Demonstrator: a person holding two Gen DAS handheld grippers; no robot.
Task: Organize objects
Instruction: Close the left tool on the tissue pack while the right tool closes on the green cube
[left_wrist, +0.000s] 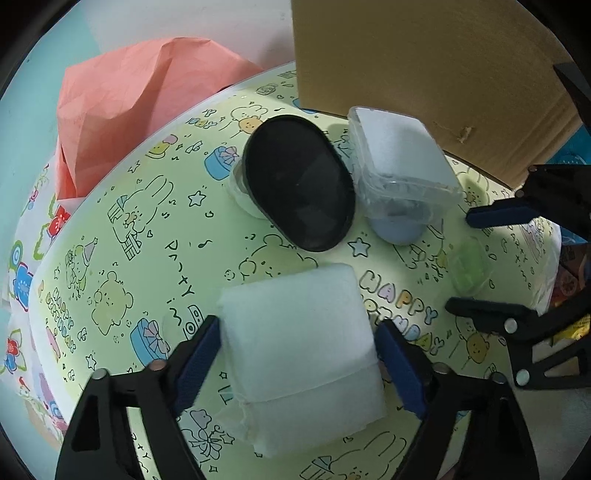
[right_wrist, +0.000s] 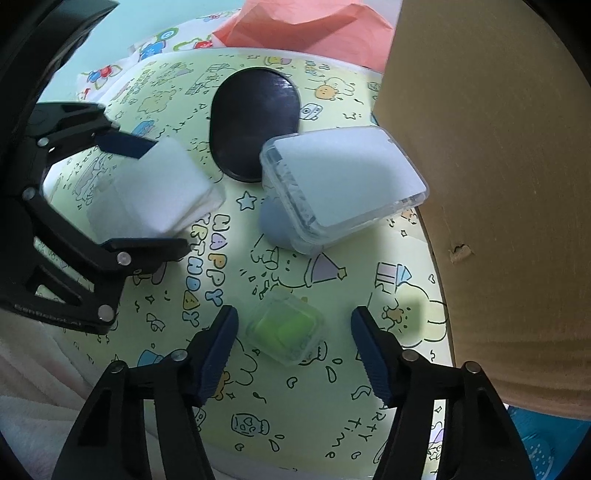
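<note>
Left wrist view. Your left gripper (left_wrist: 297, 363) points steeply down over the white, soft, folded foam pad (left_wrist: 299, 350) lying on the pale-green cartoon-printed party sheet (left_wrist: 122, 236). The pad sits squarely between the jaws. The left blue finger pad (left_wrist: 199, 365) touches or nearly touches its left edge; the right one stands just beside the right edge, with a sliver of sheet showing. Jaws released, not yet pressing. To do this grasp well, keep the pad centred and close evenly; it looks soft and layered, so I judge it will squash and could shed a layer if you pinch only the top. Go low enough to catch the whole stack. Beyond the fingertips lie the black oval lid-like tray (left_wrist: 299, 184) and the clear lidded plastic box (left_wrist: 399, 170) with white filling; keep clear of both.

Right wrist view. Your right gripper (right_wrist: 295, 343) hovers over the small clear square case with green contents (right_wrist: 286, 326). The case lies between the jaws, nearer the left finger and turned cornerwise to them; a clear gap shows on each side. Jaws released, grasping nothing. Roll your wrist slightly to meet flat faces, since a corner grip on slick plastic likely slips. The brown cardboard box (right_wrist: 498, 184) stands close on the right.
</note>
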